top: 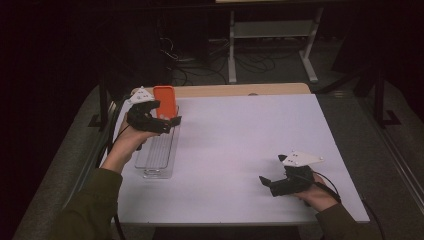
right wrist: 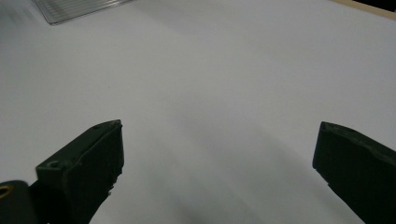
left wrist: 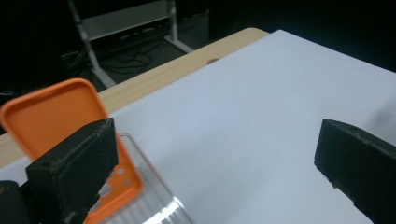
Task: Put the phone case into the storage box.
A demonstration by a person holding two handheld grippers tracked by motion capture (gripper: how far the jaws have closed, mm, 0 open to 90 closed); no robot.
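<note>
White table (top: 240, 150) before us: our left gripper (top: 167, 122), jaws wide, hangs just beside the orange lid (top: 165, 101) leaning upright in the tray (top: 157, 155); right gripper (top: 267, 181) wide, well apart.

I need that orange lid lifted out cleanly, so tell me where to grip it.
Grip the orange lid by its raised upper rim, coming from above with the left claw. It leans tilted in the clear tray, so that thin free edge likely fits between the open jaws.
</note>
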